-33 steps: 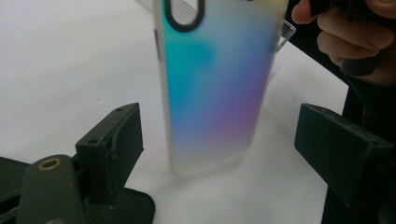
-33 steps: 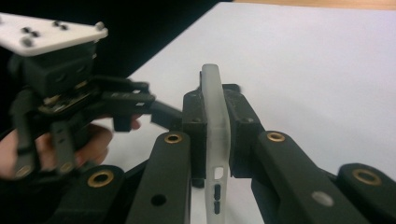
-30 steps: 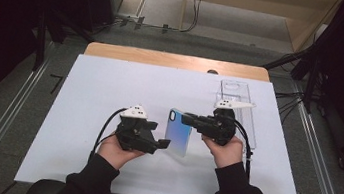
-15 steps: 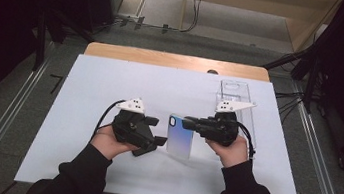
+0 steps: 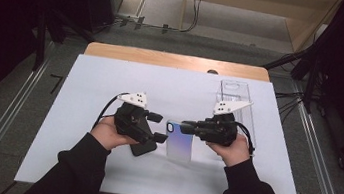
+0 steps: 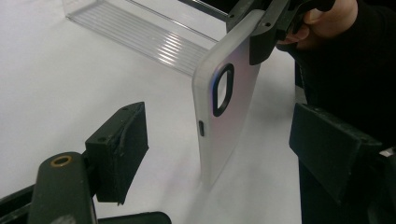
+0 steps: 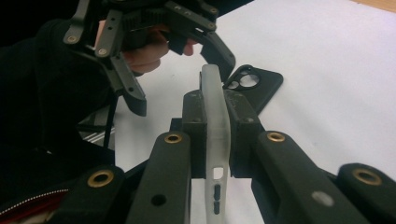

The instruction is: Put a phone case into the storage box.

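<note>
Near the desk's (image 5: pixel 86 80) front edge, the right gripper (image 5: pixel 187 127) has its jaws clamped on a translucent frosted phone case (image 5: pixel 178 142), holding it on edge, its lower end at the desk surface. Just to its left, the left gripper (image 5: pixel 157 127) hangs with its jaws spread wide, gripping nothing, above a black phone case (image 7: pixel 254 86) lying flat. Toward the far right corner lies a clear plastic box (image 5: pixel 235 99).

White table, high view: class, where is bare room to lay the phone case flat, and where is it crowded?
Bare: the table's left part, and the far strip between the clear box and the left edge. Crowded: the middle, where both grippers, the pale phone case and a black phone sit.
</note>
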A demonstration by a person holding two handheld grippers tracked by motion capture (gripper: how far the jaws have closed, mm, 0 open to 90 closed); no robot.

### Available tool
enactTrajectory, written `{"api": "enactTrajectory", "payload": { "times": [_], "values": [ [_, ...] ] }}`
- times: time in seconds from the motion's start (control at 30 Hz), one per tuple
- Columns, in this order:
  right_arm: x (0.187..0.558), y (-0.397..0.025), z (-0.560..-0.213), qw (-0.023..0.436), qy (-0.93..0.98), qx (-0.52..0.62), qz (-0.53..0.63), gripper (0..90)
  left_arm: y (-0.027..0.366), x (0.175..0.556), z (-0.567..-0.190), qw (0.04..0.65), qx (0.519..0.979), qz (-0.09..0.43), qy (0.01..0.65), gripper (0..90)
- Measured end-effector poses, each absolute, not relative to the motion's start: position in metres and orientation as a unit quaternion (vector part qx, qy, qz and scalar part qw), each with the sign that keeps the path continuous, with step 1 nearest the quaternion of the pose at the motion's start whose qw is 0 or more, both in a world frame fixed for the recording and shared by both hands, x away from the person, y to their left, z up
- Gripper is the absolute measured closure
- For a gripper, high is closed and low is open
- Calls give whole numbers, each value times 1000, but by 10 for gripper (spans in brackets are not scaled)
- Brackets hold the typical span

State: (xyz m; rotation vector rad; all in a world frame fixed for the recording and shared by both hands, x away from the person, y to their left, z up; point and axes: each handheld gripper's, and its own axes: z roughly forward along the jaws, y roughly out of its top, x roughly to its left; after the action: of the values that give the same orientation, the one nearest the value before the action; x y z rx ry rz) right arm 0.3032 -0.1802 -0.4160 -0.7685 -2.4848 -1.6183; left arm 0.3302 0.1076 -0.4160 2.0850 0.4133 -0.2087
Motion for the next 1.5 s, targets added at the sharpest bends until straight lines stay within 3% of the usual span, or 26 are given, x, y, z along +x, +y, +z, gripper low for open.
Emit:
{"api": "enactTrajectory", "payload": {
  "times": [0.5,1.0,1.2,1.5],
  "values": [
    [303,-175,-417,53,-815,-229,-530,782,103,343,-416,478,860,-116,137,263],
    [302,-171,-418,68,-818,-215,-530,782,100,336,-416,476,862,-130,116,697],
    [303,-172,-418,78,-813,-210,-538,778,103,336,-413,479,861,-135,103,741],
    [304,-174,-419,93,-805,-209,-547,699,103,331,-407,478,865,-134,79,797]
  ]
}}
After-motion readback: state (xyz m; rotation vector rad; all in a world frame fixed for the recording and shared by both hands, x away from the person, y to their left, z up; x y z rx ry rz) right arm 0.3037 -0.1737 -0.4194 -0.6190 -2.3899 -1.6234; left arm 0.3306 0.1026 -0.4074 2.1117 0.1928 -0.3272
